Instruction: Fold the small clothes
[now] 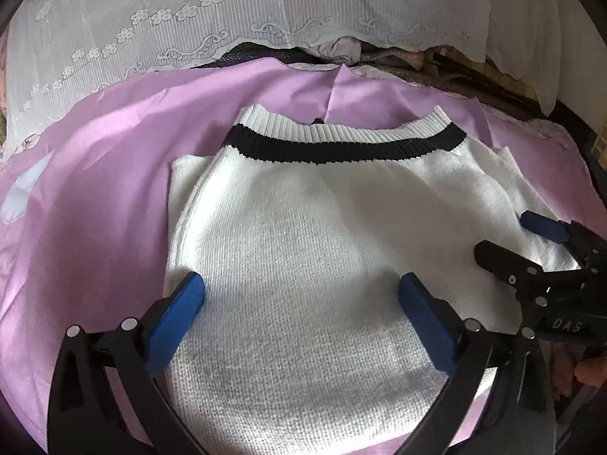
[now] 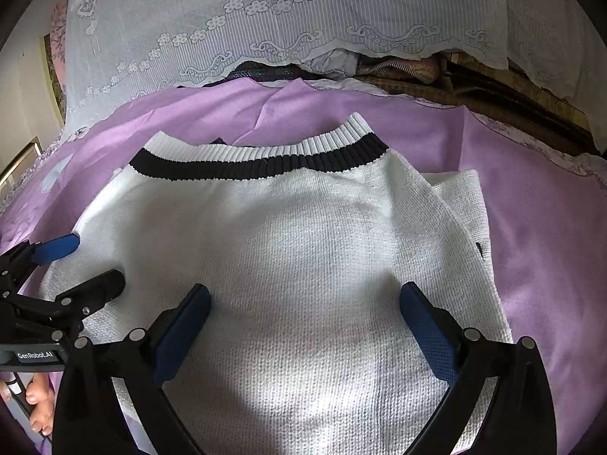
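A small white knit sweater [image 1: 303, 246] with a black-and-white ribbed band [image 1: 341, 144] lies partly folded on a purple sheet [image 1: 95, 189]. It also shows in the right wrist view [image 2: 303, 246], band [image 2: 258, 163] at the far edge. My left gripper [image 1: 301, 288] is open just above the sweater's near left part, holding nothing. My right gripper [image 2: 303, 299] is open over the near right part, holding nothing. Each gripper shows in the other's view: the right one [image 1: 508, 239] on the right, the left one [image 2: 91, 261] on the left.
A white lace cloth [image 1: 265, 11] hangs behind the sheet, with dark bedding [image 1: 436, 72] under its hem. The purple sheet [image 2: 550, 246] extends on both sides of the sweater. A folded sleeve layer [image 2: 463, 197] sticks out on the right.
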Motion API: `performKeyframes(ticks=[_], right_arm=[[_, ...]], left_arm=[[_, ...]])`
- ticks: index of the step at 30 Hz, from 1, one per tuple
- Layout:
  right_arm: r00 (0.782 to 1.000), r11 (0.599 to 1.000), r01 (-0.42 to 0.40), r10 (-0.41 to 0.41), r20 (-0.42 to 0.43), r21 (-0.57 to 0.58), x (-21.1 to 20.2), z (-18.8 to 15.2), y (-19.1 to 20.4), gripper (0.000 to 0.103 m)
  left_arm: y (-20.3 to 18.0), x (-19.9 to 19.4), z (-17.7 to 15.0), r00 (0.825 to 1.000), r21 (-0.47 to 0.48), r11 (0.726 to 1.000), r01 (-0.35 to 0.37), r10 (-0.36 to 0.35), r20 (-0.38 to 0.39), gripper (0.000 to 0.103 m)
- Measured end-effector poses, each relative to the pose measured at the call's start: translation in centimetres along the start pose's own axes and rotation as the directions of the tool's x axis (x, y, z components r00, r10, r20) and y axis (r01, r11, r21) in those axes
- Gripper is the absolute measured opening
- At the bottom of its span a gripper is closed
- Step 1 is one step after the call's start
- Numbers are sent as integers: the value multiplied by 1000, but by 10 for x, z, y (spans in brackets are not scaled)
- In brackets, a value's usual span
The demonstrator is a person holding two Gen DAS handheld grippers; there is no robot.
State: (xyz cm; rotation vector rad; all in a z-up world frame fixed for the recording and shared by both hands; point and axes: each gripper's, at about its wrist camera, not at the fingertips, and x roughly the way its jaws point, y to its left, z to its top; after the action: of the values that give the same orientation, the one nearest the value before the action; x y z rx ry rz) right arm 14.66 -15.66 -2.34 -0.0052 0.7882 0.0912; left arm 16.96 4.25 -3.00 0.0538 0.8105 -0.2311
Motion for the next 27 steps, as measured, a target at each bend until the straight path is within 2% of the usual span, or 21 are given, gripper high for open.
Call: performKeyframes(ticks=[5, 12, 17, 24, 27], right_arm=[[1000, 1000, 11, -11, 12, 3, -2, -1, 0, 100], [997, 997, 74, -74, 38, 10, -17, -11, 4, 100], [998, 996, 53, -55, 27, 65, -25, -21, -3, 100], [996, 995, 86, -86, 2, 51, -32, -34, 5, 100], [997, 995, 68, -70, 34, 79, -45, -42, 3, 100]], left_arm=[[-3, -4, -4, 1000, 4, 1000, -28, 28, 9, 99], [0, -13, -10, 999, -14, 999, -34, 34, 22, 99], [-3, -21, -17, 998, -2, 998, -60, 61, 28, 99], [-3, -30, -26, 997, -9, 997, -72, 72, 24, 99], [-1, -32, -29, 998, -21, 998, -64, 65, 24, 99]])
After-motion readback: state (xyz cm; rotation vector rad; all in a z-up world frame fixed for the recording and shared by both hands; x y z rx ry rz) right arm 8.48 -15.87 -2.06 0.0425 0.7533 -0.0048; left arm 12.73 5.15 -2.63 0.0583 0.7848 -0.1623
